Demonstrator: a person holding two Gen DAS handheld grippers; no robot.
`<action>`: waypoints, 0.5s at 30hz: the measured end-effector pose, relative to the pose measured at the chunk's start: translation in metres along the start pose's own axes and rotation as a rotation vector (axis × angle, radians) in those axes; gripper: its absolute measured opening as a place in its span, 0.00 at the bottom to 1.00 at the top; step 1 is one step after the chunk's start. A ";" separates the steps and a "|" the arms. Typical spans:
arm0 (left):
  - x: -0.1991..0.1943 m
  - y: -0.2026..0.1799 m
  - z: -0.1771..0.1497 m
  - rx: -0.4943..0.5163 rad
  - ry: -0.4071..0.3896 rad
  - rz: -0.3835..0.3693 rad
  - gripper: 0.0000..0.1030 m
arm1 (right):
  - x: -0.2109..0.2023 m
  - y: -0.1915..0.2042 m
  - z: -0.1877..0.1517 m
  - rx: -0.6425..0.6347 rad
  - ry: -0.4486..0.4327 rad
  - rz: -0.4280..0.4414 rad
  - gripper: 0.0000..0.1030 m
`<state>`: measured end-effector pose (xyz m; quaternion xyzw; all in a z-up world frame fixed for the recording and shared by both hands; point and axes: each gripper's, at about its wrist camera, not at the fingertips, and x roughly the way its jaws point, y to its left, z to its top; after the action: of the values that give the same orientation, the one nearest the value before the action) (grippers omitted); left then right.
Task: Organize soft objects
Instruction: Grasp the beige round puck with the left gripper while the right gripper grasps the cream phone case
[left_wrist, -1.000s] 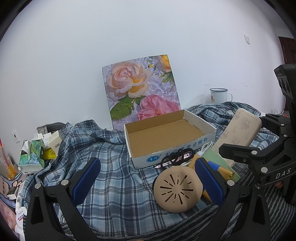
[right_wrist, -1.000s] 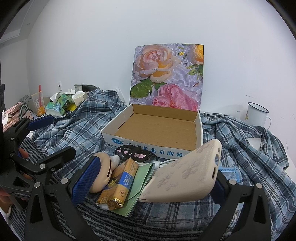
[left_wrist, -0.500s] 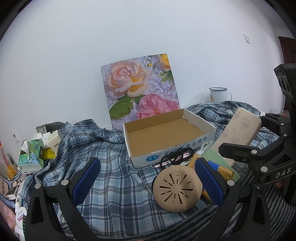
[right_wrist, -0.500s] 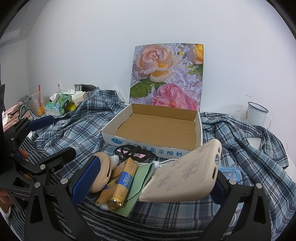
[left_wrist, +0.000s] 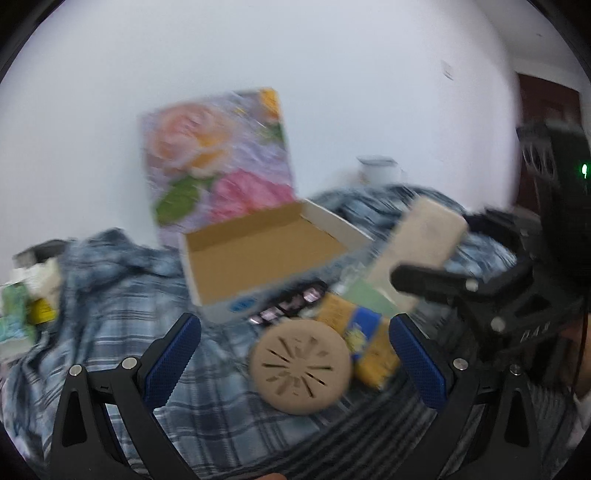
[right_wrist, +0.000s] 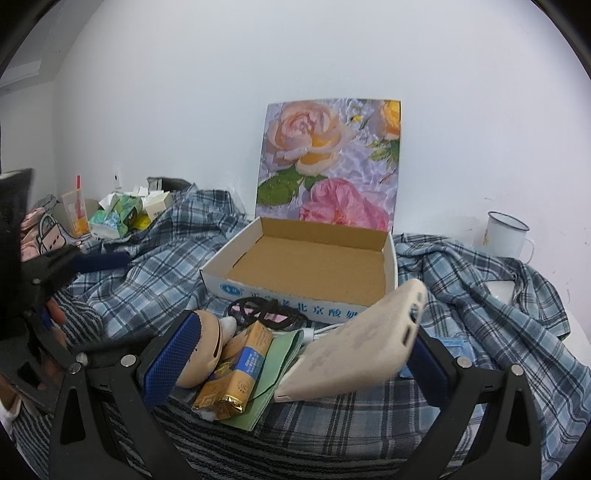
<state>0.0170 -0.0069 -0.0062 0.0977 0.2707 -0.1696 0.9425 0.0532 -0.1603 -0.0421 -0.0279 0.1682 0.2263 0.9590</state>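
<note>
Beige phone case (right_wrist: 354, 343) is seen between the wide-spread jaws of the right gripper (right_wrist: 291, 354); whether it is gripped cannot be told. Nothing is held by the released left gripper (left_wrist: 295, 358), near the round beige disc (left_wrist: 301, 371) before the cardboard box (right_wrist: 306, 262).

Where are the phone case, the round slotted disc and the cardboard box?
phone case (right_wrist: 354, 347), right wrist view, middle of its patterned back.
round slotted disc (left_wrist: 300, 366), left wrist view, centre of its slotted face.
cardboard box (right_wrist: 314, 266), right wrist view, bare brown floor.
</note>
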 end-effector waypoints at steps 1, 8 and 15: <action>0.005 0.001 0.000 0.013 0.026 -0.010 1.00 | -0.002 0.001 0.000 0.001 -0.006 0.004 1.00; 0.038 0.023 0.001 -0.030 0.200 -0.151 1.00 | -0.020 -0.004 0.001 0.033 -0.080 0.018 1.00; 0.055 0.029 -0.003 -0.040 0.275 -0.267 0.91 | -0.032 -0.007 0.001 0.060 -0.134 0.001 1.00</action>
<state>0.0703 0.0055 -0.0357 0.0646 0.4108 -0.2730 0.8675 0.0298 -0.1804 -0.0304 0.0161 0.1104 0.2230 0.9684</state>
